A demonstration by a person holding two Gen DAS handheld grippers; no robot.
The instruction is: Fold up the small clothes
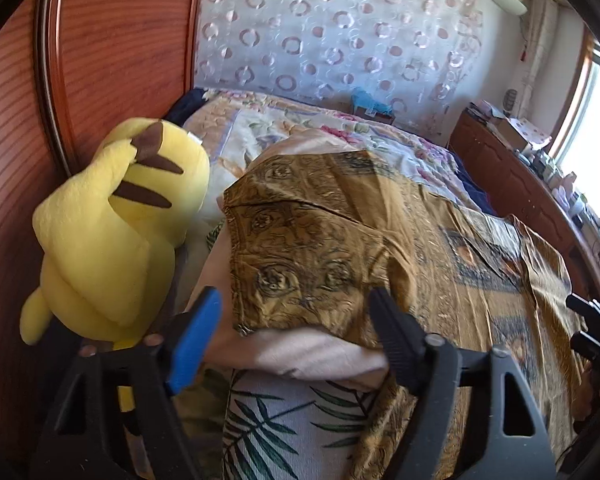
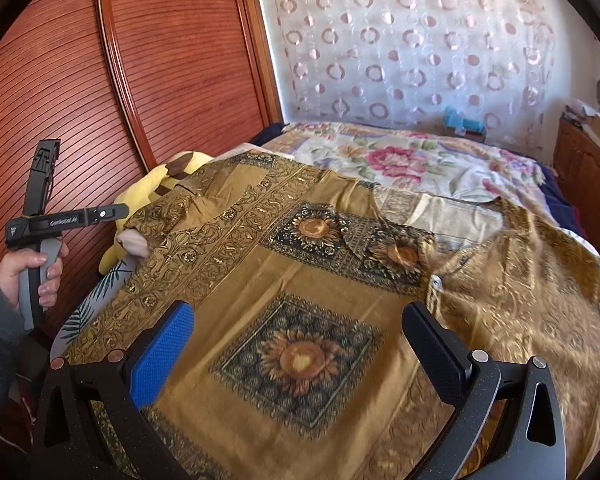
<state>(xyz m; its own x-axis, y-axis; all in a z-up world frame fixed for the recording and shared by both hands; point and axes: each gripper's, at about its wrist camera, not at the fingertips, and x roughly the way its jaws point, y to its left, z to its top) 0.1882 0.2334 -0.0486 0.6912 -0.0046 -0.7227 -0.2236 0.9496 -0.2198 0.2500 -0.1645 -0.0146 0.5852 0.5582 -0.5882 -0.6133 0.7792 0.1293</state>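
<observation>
Gold shirt covers most of your bed, one sleeve edge draped beside one yellow plush. Both your tongs, left and right, hang apart, gripping nothing.

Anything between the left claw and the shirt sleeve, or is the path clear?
Nothing visible blocks it. The left claw is open, and the shirt sleeve end lies right between its fingers. The yellow plush toy sits off to the left against the wardrobe, outside the gap.
</observation>
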